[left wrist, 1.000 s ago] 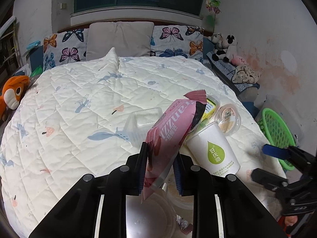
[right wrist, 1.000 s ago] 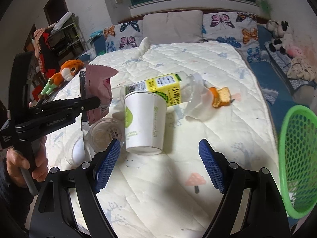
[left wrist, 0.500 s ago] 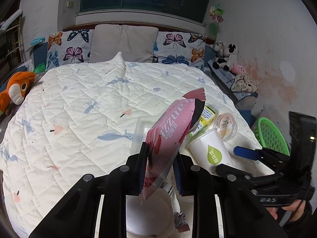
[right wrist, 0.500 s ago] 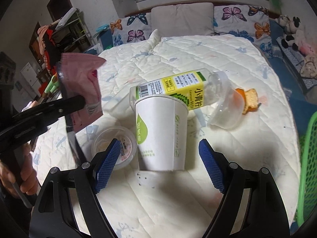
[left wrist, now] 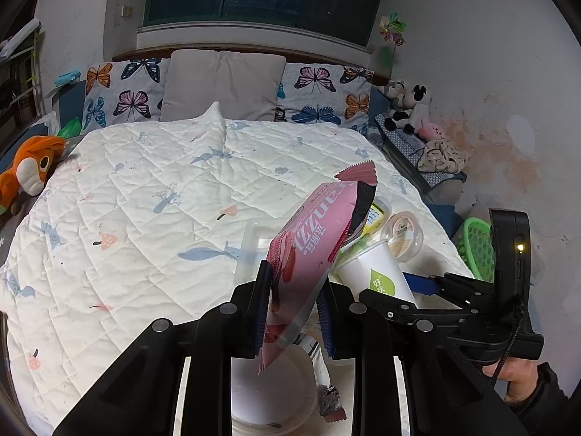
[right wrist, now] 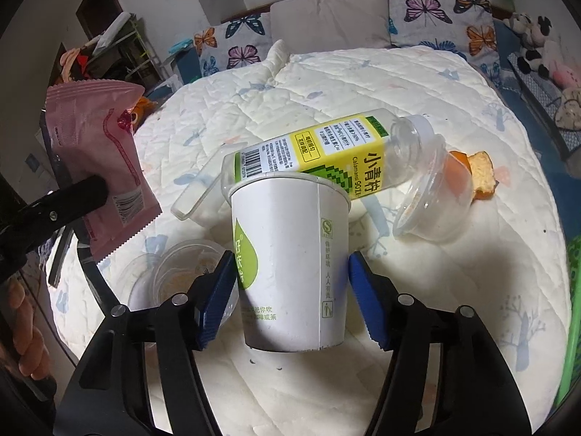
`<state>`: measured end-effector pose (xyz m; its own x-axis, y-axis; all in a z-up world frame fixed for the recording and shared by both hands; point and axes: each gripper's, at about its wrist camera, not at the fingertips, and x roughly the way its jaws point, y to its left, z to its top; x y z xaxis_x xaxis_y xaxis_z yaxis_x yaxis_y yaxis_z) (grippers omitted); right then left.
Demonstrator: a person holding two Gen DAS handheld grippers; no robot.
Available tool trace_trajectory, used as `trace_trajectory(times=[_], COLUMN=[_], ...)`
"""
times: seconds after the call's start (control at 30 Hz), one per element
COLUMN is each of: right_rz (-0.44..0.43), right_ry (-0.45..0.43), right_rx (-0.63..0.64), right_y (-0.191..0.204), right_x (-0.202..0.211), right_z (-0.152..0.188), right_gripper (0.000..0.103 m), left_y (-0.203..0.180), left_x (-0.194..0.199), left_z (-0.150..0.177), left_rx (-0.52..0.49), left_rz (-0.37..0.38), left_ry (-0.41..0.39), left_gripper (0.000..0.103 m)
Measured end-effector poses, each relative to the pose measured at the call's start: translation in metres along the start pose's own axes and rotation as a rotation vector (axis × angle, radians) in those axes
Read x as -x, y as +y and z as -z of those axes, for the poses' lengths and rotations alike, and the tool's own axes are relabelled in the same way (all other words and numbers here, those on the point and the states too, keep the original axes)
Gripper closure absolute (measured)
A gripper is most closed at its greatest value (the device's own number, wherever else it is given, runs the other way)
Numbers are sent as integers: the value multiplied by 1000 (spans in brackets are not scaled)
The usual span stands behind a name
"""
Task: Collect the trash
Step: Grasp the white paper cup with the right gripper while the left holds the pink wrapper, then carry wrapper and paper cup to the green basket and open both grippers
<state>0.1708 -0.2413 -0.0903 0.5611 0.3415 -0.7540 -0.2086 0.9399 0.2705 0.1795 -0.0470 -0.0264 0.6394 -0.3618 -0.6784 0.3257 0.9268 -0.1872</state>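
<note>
My left gripper [left wrist: 293, 305] is shut on a pink snack wrapper [left wrist: 316, 243] and holds it above the bed; the wrapper also shows in the right wrist view [right wrist: 105, 167]. My right gripper [right wrist: 290, 290] has its jaws around a white paper cup [right wrist: 290, 265] with a green drop logo, standing upright on the quilt; the blue pads sit at or very near its sides. The cup also shows in the left wrist view [left wrist: 381, 272]. Behind it lie a yellow-labelled plastic bottle [right wrist: 326, 152], a clear plastic cup [right wrist: 432, 200] and an orange food scrap [right wrist: 475, 174].
Clear plastic tubs [right wrist: 181, 272] lie left of the cup, and a clear tray [right wrist: 199, 196] behind it. A white bowl [left wrist: 268, 392] sits under my left gripper. A green mesh basket [left wrist: 475, 243] stands off the bed's right side. Pillows [left wrist: 221, 83] and toys line the head.
My right gripper has moved forward around the paper cup and its jaws have narrowed onto it. My left gripper has lifted a little with the pink wrapper.
</note>
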Motion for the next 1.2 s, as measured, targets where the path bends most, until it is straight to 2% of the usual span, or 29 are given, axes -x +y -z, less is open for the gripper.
trace_trajectory(times=[0.4,0.63,1.2], right_rz=[19,56,206], right_ry=[-56,-96,-159], right_rx=[24,3,-130], right_y=[-3,-18,-97], right_x=[38,69,138], right_z=[11,21,49], right_gripper=[40,40,40], left_y=[-23,-48,-145], left_x=[5,2,-25], left_z=[-3,-5,-19], left_rx=[-41,-75,-196], left_rz=[35,74,223], left_ry=[-7,1,33], left_gripper=[79,79,79])
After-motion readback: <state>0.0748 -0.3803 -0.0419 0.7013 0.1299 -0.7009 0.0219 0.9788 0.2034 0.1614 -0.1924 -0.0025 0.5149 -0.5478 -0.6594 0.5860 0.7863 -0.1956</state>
